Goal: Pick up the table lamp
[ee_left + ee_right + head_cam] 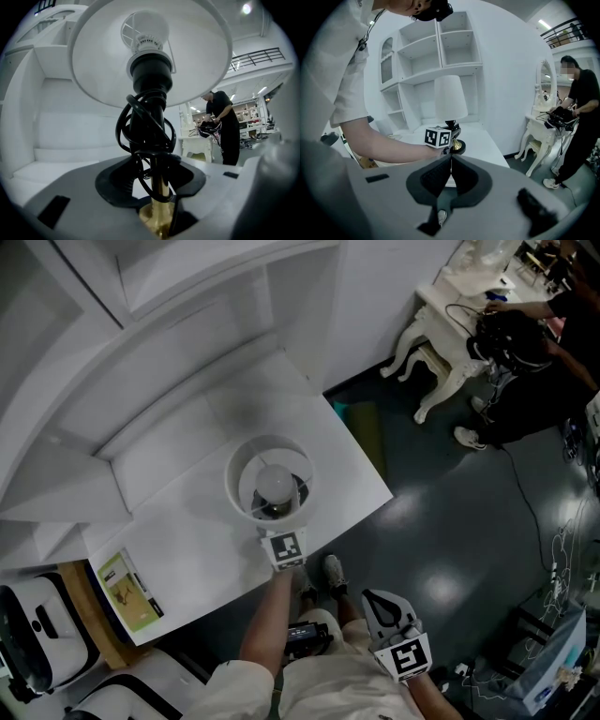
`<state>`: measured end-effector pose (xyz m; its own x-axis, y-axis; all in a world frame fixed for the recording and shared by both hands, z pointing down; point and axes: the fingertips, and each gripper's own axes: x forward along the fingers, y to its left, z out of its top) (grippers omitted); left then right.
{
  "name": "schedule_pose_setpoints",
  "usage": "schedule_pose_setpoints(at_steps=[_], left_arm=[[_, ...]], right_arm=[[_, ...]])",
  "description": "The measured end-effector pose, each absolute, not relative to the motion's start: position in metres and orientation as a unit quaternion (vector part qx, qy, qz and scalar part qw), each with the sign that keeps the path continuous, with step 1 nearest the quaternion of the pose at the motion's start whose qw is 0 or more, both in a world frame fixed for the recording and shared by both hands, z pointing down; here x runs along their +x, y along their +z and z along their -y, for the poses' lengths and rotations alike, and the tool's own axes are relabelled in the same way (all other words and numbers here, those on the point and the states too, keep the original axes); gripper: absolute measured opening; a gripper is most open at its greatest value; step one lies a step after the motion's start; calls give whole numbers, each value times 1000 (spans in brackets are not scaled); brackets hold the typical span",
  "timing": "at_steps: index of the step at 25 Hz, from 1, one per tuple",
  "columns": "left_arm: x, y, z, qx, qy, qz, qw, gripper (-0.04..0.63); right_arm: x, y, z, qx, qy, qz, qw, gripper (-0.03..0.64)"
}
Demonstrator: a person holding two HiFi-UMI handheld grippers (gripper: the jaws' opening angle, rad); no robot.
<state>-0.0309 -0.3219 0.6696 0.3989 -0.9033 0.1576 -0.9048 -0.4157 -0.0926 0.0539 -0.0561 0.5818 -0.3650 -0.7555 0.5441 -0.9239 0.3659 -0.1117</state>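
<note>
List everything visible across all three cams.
white-shaded brass-stemmed table lamp: 1, white and brass, on the table
white bulb: 1, white, inside the shade
black cord: 1, black, wound round the lamp's stem
white table: 1, white, centre
green booklet: 1, green, table's left end
white shelf unit: 1, white, behind the table
white dressing table: 1, white, far right
person in black: 1, at the dressing table
left gripper: 1, grey, jaws around the lamp's stem, contact unclear
right gripper: 1, grey, jaws together, empty, off the table
</note>
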Motion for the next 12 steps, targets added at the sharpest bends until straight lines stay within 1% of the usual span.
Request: schedule_pose_setpoints(at_steps=[3, 6, 12], left_arm=[[-30, 668, 323, 838, 92, 538, 1, 175], [-28, 662, 323, 844, 92, 529, -10, 148], [-26, 660, 322, 849, 94, 520, -11, 126]], right_arm=[[54, 583, 56, 523, 205, 801, 206, 12], [55, 583, 57, 523, 206, 801, 206, 12], [56, 582, 58, 521, 203, 803, 206, 12]])
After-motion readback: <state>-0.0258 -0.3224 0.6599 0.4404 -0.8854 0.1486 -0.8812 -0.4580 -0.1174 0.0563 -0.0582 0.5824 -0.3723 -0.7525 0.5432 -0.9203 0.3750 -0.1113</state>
